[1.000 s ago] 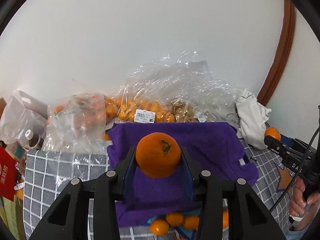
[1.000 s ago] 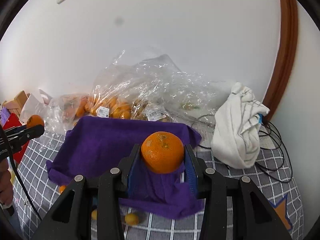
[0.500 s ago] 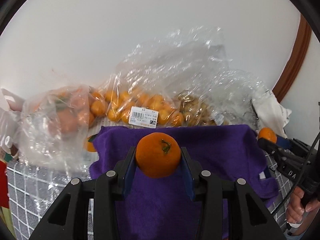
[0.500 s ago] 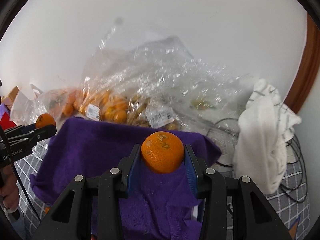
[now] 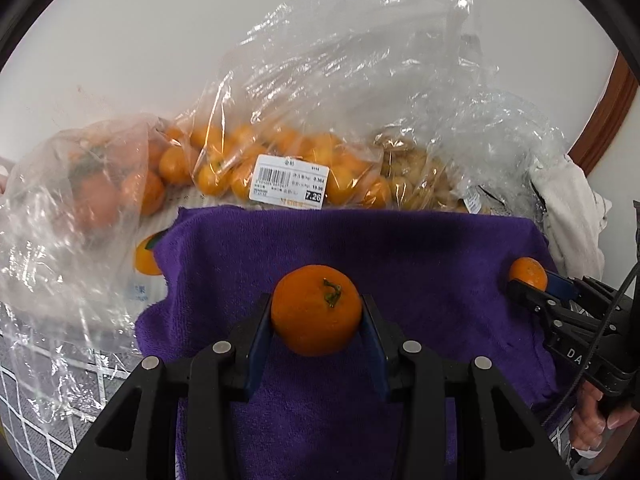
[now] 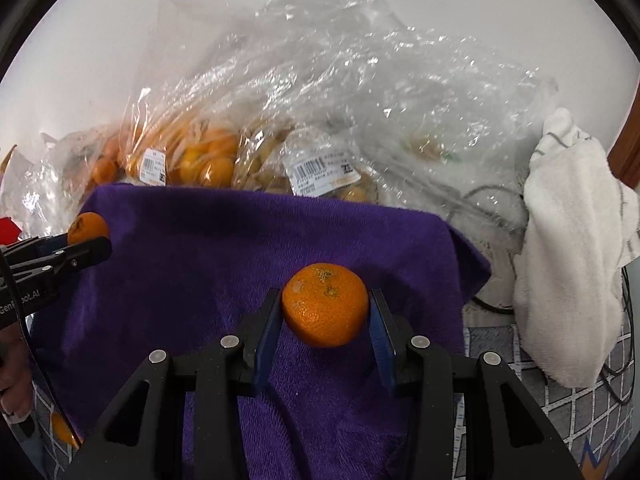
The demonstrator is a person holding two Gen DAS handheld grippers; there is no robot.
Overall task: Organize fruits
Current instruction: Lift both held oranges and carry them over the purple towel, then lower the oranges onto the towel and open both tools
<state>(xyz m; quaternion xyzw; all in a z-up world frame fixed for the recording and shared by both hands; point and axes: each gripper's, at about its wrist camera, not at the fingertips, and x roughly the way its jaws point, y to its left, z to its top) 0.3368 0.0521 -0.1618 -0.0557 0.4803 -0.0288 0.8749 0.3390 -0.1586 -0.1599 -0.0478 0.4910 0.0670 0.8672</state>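
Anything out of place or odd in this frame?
One loose orange lies half under the purple towel's left edge, apart from the bagged fruit. Otherwise both tongs grip oranges cleanly over the towel.

Orange mandarin [image 5: 316, 314], purple towel [image 5: 420, 256], grey checked tablecloth [image 6: 560, 412]

Purple towel [image 6: 224, 264], white cloth [image 6: 568, 280] at right, checked grey sheet [image 6: 560, 412], black cables [image 6: 624, 360]
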